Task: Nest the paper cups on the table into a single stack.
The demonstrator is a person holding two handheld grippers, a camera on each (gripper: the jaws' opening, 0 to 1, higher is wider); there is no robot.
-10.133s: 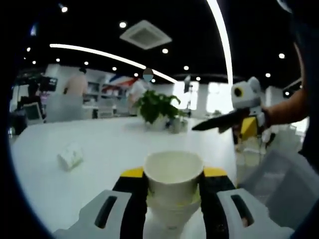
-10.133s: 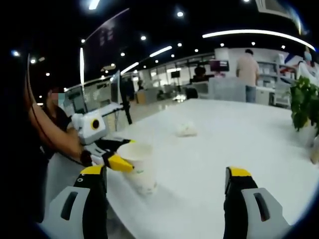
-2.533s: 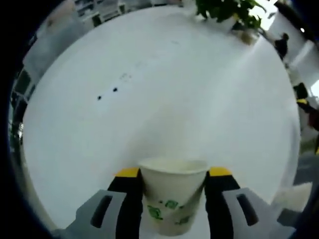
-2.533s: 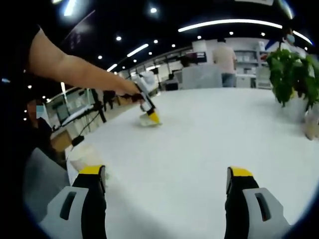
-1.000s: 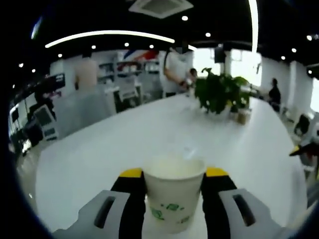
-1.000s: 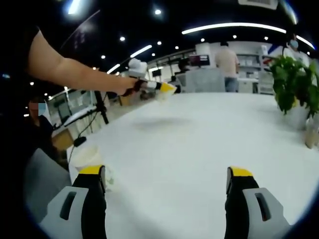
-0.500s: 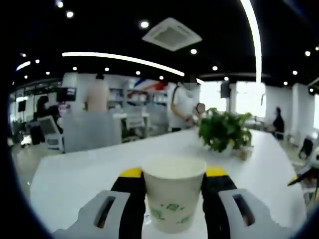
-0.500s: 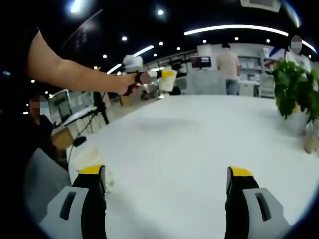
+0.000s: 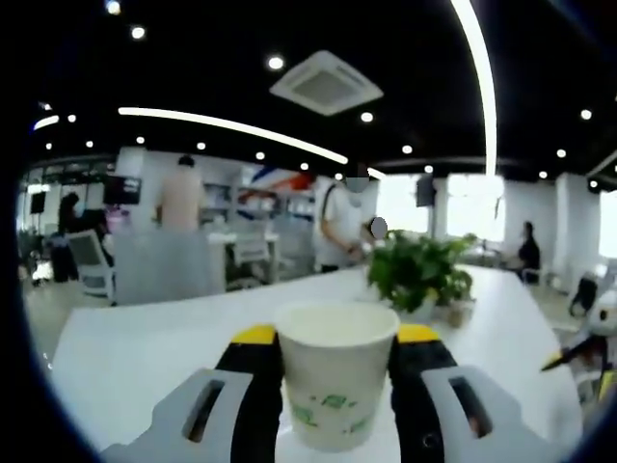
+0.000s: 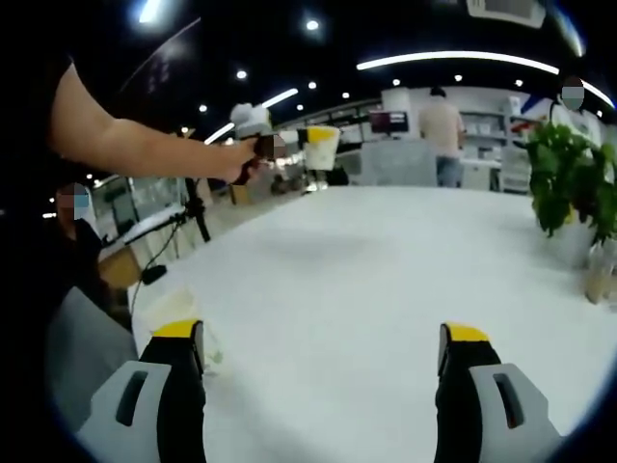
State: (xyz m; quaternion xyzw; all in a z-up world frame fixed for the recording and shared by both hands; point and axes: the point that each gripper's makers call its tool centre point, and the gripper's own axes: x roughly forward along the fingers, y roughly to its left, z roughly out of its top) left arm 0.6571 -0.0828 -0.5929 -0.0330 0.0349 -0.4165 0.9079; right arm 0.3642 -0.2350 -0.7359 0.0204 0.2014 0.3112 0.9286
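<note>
Left gripper point(image 9: 335, 386): fingers clamped on a paper cup point(image 9: 335, 371), one yellow-tipped finger on each side of the cup wall. Cup upright, mouth up, white, with small green printed marks low on its side; print too blurred to read, no brand legible. Cup held above the white desk point(image 9: 145, 338), which runs from 9 o'clock across to 3 o'clock behind it.

Same gripper seen from the right gripper view at 11 o'clock point(image 10: 310, 147), raised well above the desk, the cup point(image 10: 319, 147) in it, the person's bare forearm point(image 10: 135, 145) reaching in from 9 o'clock.

Right gripper point(image 10: 323, 362): fingers spread wide apart, nothing between them, yellow tips at 7 and 5 o'clock of its own view, over bare desk point(image 10: 386, 280). In the left gripper view a piece of it point(image 9: 583, 349) shows at 3 o'clock.

A second pale cup or stack point(image 10: 193, 340) sits at the desk's near edge at 8 o'clock in the right gripper view, just beside the left-hand finger and partly hidden by it; cannot tell how many cups.

Potted plant point(image 9: 416, 273) on the far desk at 1 o'clock in the left gripper view; also point(image 10: 571, 183) at 3 o'clock in the right gripper view. People stand in the background by shelving; screens there unreadable.
</note>
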